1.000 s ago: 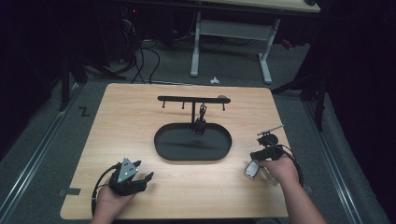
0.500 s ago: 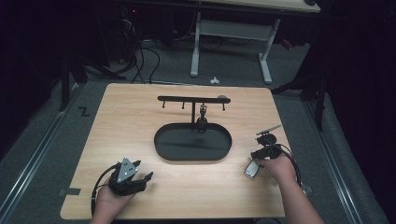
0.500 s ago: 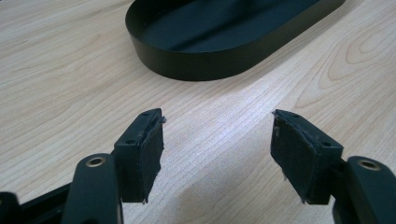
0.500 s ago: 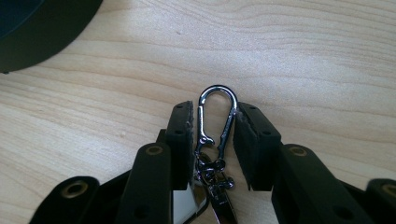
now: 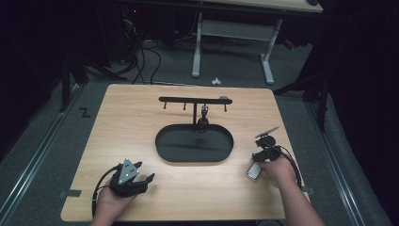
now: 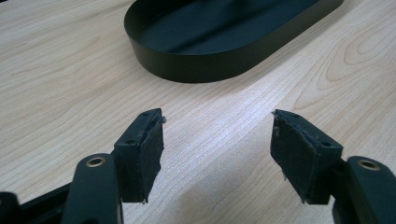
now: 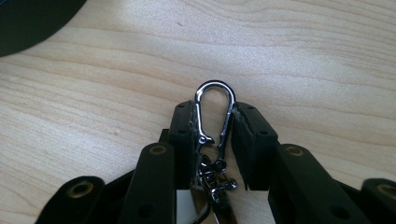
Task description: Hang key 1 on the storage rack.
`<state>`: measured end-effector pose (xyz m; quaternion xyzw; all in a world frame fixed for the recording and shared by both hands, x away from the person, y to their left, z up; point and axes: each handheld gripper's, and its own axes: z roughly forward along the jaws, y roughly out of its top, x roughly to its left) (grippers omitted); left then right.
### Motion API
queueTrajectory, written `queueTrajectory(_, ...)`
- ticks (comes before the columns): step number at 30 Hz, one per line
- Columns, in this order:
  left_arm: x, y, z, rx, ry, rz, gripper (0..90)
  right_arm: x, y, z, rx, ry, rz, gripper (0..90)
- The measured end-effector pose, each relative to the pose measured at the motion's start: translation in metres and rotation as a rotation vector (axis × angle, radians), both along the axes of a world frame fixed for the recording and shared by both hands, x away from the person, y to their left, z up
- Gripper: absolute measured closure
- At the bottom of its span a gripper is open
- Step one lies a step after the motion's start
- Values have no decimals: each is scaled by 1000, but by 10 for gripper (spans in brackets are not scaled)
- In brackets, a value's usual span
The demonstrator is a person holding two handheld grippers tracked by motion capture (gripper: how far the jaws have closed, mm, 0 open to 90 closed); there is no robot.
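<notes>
there, right gripper [image 7: 212,123] jaws clenched on carabiner [image 7: 214,112], left gripper [image 6: 217,140] released, near tray [image 6: 196,70] rim.

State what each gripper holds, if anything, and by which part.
The right gripper clamps a key ring's snap hook by its two long sides. The left gripper is open, holding nothing.

I count one silver carabiner clip [image 7: 214,112] squeezed between my right jaws, one black oval tray [image 6: 224,51] ahead of my open left jaws, and one hook rack [image 5: 195,100] beyond both.
</notes>
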<state>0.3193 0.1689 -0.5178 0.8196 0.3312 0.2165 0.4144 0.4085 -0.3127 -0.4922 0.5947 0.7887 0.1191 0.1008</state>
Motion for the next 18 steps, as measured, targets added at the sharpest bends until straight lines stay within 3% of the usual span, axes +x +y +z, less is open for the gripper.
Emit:
queueTrajectory(8,0,1,0,-1,2,0,352,2,2,2,27,-8,-2,737)
queueTrajectory(9,1,1,0,0,3,0,352,2,2,3,36,-15,-9,758)
queueTrajectory(10,1,1,0,-1,3,0,353,2,1,6,47,-24,-13,858)
queueTrajectory(14,1,1,0,-1,2,-2,353,3,2,10,-1,-35,-1,857)
queueTrajectory(18,1,1,0,0,2,-4,352,2,3,10,4,-37,2,842)
